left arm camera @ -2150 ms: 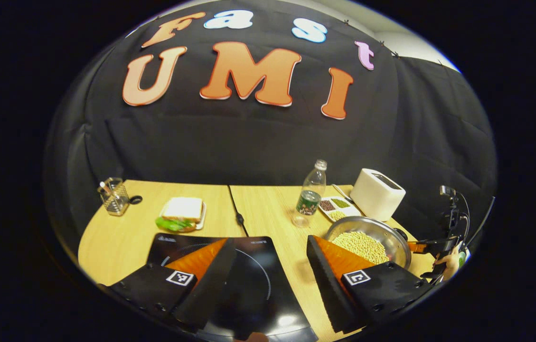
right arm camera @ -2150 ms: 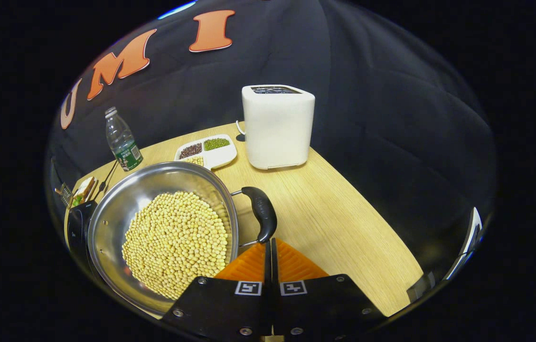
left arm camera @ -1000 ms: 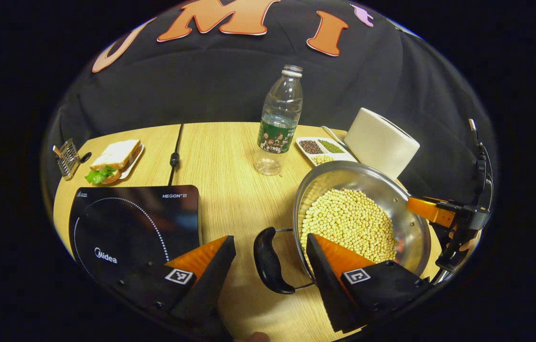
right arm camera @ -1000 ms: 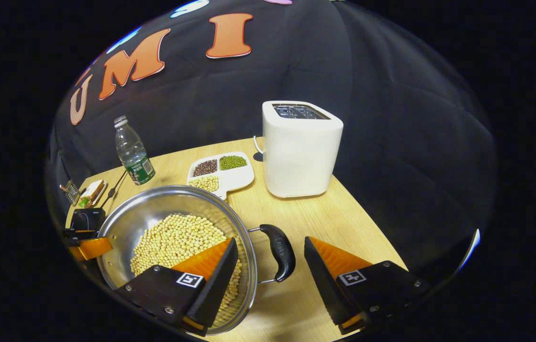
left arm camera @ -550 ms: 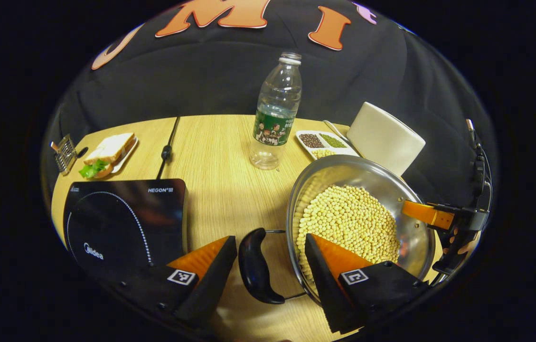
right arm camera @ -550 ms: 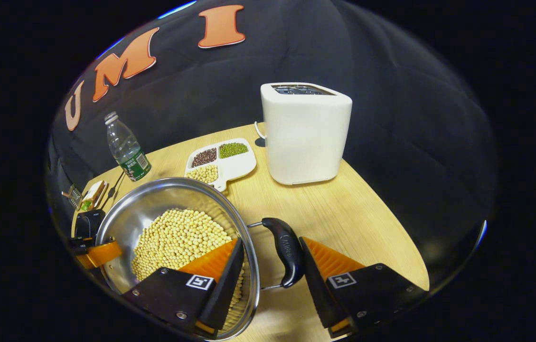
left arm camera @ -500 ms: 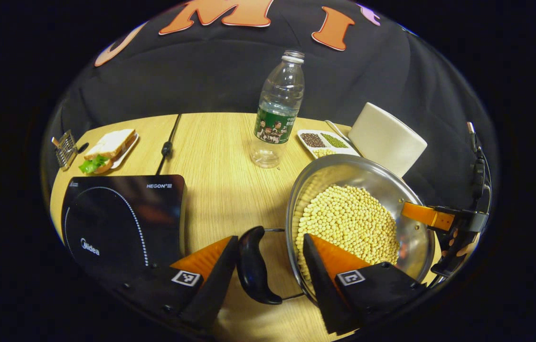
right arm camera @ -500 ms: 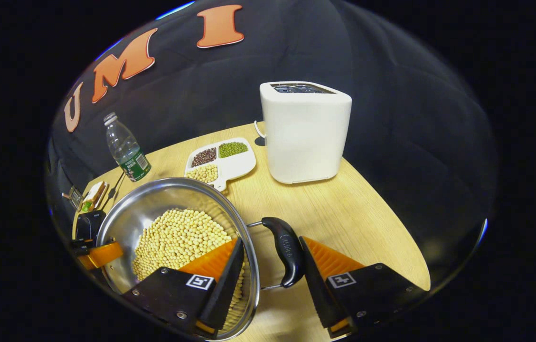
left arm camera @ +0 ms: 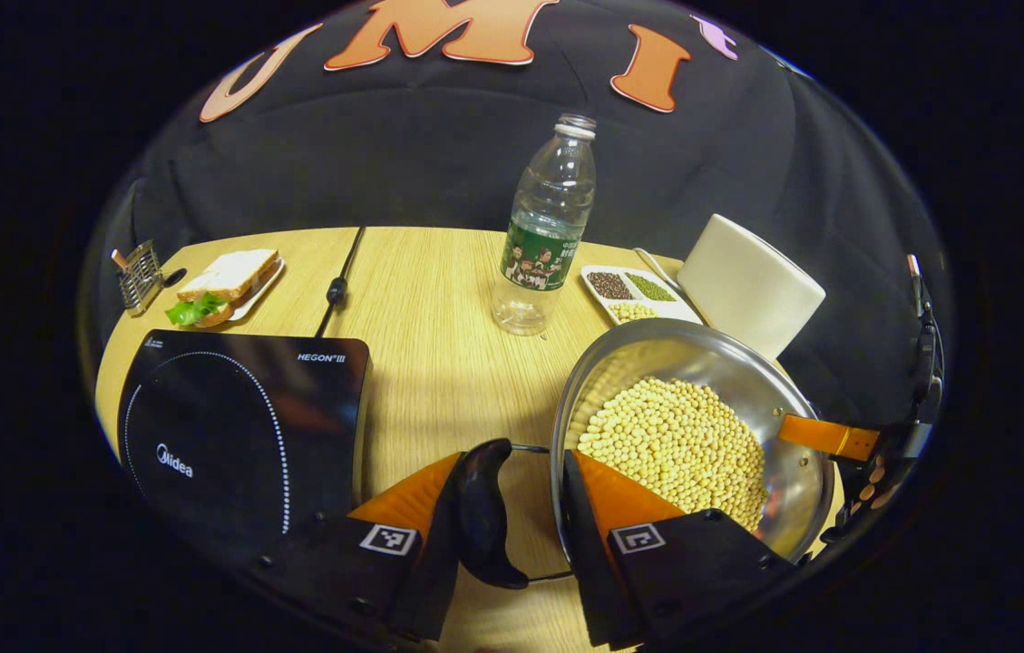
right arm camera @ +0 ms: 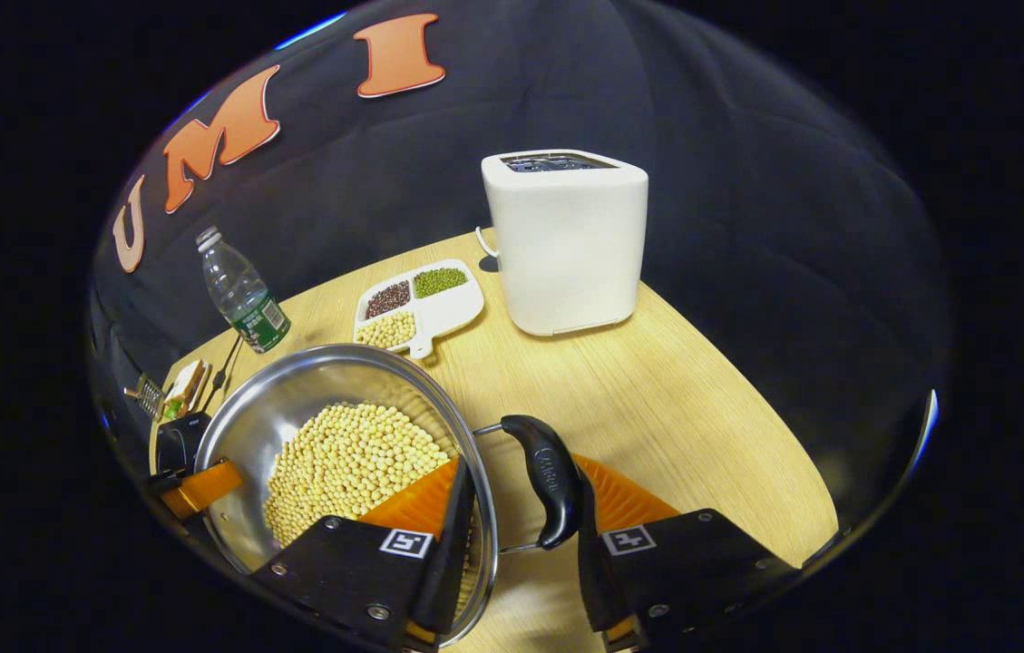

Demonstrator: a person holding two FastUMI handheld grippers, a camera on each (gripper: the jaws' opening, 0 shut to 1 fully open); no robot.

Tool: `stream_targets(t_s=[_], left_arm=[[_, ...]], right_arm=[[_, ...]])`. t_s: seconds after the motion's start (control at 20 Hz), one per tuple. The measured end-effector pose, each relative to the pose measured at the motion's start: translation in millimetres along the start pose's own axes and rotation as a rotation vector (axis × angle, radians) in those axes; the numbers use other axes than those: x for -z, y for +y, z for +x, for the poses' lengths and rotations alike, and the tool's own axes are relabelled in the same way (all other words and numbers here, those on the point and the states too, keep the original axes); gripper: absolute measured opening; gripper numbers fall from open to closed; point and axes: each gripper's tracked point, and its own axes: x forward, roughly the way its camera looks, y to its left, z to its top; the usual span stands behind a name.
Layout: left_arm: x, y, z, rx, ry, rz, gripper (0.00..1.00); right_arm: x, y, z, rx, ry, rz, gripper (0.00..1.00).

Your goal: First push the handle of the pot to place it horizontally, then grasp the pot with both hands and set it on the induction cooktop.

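While each gripper (left arm camera: 512,535) (right arm camera: 521,535) straddles a handle (left arm camera: 482,512) (right arm camera: 548,481) with fingers narrowed but not clamped, the cooktop (left arm camera: 239,426) lies to the left gripper's left.

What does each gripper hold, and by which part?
Left gripper and right gripper each straddle the pot's rim and a handle; firm clamping cannot be told.

One pot (left arm camera: 788,399), one cooktop (left arm camera: 239,426), one bottle (left arm camera: 543,236), one toaster (right arm camera: 566,240), one sandwich (left arm camera: 226,281), one divided dish (right arm camera: 425,308), two grippers: left (left arm camera: 512,508), right (right arm camera: 521,517).
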Motion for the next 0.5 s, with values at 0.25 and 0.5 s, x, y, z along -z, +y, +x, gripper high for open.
stream_targets(t_s=[0.25, 0.5], left_arm=[[-19.3, 6.1, -29.9, 0.008, -0.044, 0.001, 0.63], [-36.8, 25.3, -64.0, -0.002, -0.077, -0.002, 0.61]], right_arm=[[-13.9, 11.4, -38.1, -0.003, -0.037, 0.022, 0.53], [-20.5, 38.8, -64.9, -0.032, -0.056, 0.039, 0.53]])
